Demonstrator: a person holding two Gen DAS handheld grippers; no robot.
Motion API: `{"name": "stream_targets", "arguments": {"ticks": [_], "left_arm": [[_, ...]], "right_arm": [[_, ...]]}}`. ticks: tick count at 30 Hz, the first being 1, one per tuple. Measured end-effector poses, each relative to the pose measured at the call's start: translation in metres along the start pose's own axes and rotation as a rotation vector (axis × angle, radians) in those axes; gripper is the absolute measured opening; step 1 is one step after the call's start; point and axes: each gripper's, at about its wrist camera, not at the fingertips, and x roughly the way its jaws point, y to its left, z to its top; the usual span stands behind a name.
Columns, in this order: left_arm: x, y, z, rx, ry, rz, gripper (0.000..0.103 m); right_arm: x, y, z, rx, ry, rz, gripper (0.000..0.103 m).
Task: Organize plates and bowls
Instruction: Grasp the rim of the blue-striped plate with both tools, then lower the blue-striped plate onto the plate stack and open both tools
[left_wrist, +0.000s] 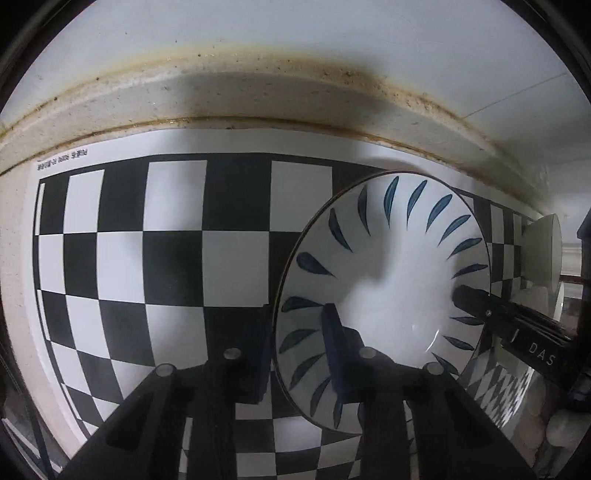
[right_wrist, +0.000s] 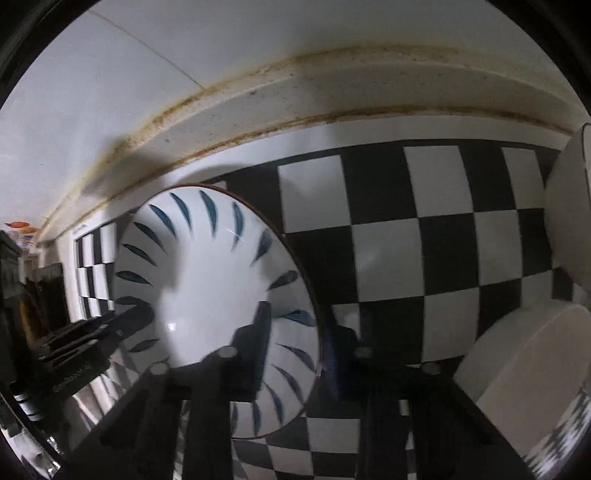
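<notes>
Checkered mat (left_wrist: 147, 258), leaf-patterned bowl (left_wrist: 388, 280), white dishes (right_wrist: 524, 369) right-view only

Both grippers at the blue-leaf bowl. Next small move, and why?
Probably squeeze both shut before lifting. The left gripper and right gripper straddle opposite edges of the bowl, one finger inside, one outside, but firm pad contact isn't evident.

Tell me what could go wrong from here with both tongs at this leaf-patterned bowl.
1. The left tongs and right tongs each straddle only the thin rim of the bowl, on opposite sides. I cannot tell whether the pads bite firmly, so it might slip or tip if lifted unevenly.
2. A white dish sits close beside the right tongs; carrying the bowl that way could knock it.
</notes>
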Motion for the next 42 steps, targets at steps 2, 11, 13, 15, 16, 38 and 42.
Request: {"name": "stream_targets", "arguments": {"ticks": [2,11,13,15,16,38,42], "left_arm": [[-0.002,0.000,-0.004,0.003,-0.007,0.008,0.023],[-0.031,-0.006,-0.038,0.001,-0.041,-0.003,0.023],[-0.042,-0.010,-0.046,0.012,-0.056,0.000,0.023],[-0.057,-0.016,-0.063,0.029,-0.075,-0.001,0.023],[-0.064,-0.015,-0.066,0.034,-0.082,0.001,0.023],[-0.116,-0.074,-0.222,0.134,-0.129,0.003,0.023],[-0.092,-0.077,-0.241,0.142,-0.073,0.015,0.023]], "right_arm": [[-0.003,-0.002,-0.001,0.004,-0.001,0.015,0.021],[-0.035,-0.006,-0.017,-0.044,-0.032,0.044,0.015],[-0.046,-0.009,-0.028,-0.048,-0.046,0.059,0.015],[-0.059,-0.012,-0.039,-0.057,-0.063,0.073,0.015],[-0.067,-0.015,-0.045,-0.057,-0.072,0.082,0.015],[-0.165,-0.063,-0.235,-0.127,-0.159,0.157,0.013],[-0.145,-0.079,-0.258,-0.127,-0.121,0.149,0.013]]}}
